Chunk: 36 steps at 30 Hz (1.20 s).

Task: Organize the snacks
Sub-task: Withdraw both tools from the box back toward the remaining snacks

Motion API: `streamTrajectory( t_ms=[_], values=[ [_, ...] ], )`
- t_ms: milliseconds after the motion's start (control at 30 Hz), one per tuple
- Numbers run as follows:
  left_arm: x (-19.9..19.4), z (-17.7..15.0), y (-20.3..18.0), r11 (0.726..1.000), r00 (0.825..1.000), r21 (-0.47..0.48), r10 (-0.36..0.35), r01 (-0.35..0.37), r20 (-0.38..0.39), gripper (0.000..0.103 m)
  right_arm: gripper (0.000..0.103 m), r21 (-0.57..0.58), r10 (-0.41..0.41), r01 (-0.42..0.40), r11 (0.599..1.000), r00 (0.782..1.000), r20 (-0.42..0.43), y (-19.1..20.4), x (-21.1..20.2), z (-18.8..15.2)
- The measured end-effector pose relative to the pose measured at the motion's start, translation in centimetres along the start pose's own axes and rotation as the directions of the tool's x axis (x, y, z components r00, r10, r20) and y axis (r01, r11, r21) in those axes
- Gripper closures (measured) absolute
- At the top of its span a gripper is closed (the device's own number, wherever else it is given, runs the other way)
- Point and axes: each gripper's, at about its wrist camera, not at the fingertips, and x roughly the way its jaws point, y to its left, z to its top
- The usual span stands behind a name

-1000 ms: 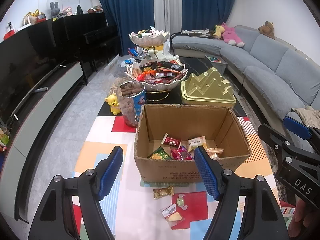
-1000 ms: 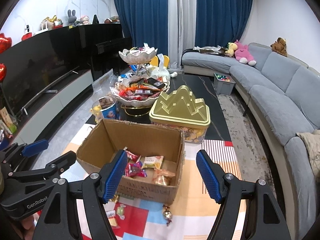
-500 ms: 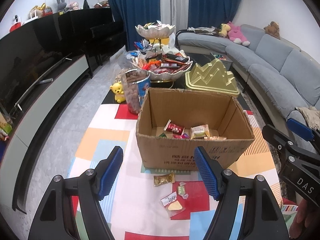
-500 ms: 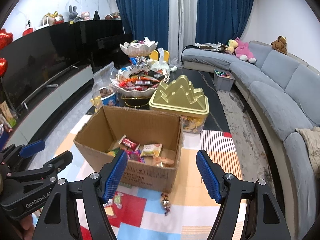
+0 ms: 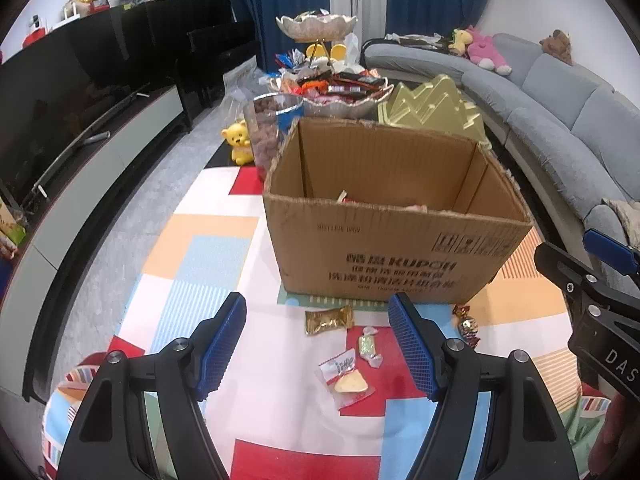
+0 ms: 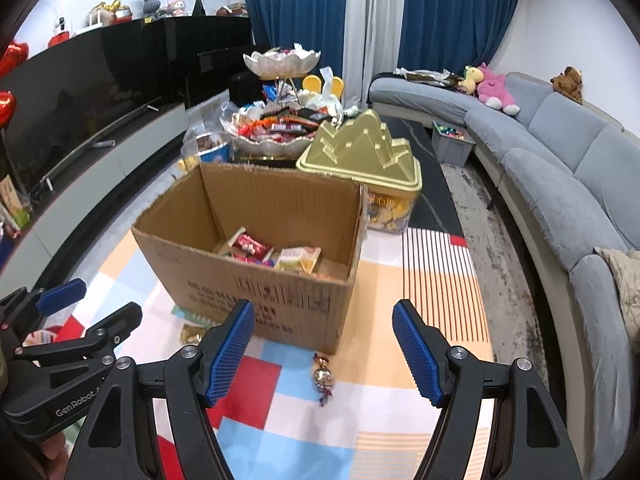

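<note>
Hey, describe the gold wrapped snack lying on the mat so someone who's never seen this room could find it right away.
Find the open cardboard box on the colourful patchwork mat. On the mat against the box's printed front side lies the gold foil packet, between the open left gripper fingers in the left wrist view. It alone is plain shiny gold; the neighbouring sweets are pale green or clear-wrapped.

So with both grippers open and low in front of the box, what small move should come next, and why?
Probably lower the left gripper onto the gold-wrapped snack and close on it. Both grippers are open and empty, this snack lies loose on the mat just short of the cardboard box, roughly between the left fingers, and the box already holds other snacks.
</note>
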Motion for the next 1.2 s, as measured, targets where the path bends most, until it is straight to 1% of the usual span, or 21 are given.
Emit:
streamTrajectory(
  t_ms=[233, 500, 833, 1000, 1200],
  values=[
    [1.4, -1.6, 0.3, 1.0, 1.0, -0.021, 0.005, -0.005, -0.024, 0.03, 0.031, -0.01, -0.002, 0.002, 1.0, 1.0, -0.027, 0.4, 1.2, -1.4],
    [2.9, -3.4, 0.3, 0.999, 0.999, -0.038, -0.009, 0.008, -0.035, 0.03, 0.031, -0.01, 0.0, -0.001, 1.0, 0.999, -0.054, 0.5, 2.6, -2.9],
    [5.2, -5.4, 0.0, 0.998, 0.997, -0.063, -0.014, 0.009, -0.071, 0.03, 0.031, -0.014, 0.004, -0.005, 1.0, 0.996, -0.092, 0.4, 4.8, -4.6],
    [6.8, -6.2, 0.1, 0.996, 0.993, -0.09, -0.023, 0.013, -0.114, 0.03, 0.031, -0.015, 0.005, -0.007, 1.0, 0.993, -0.118, 0.3, 6.2, -5.4],
    [8.6, -6.9, 0.1, 0.993, 0.986, -0.115, -0.027, 0.008, -0.164, 0.03, 0.031, 0.009, 0.012, -0.01, 1.0, 0.988, -0.154, -0.2, 8.2, -6.2]
  ],
)
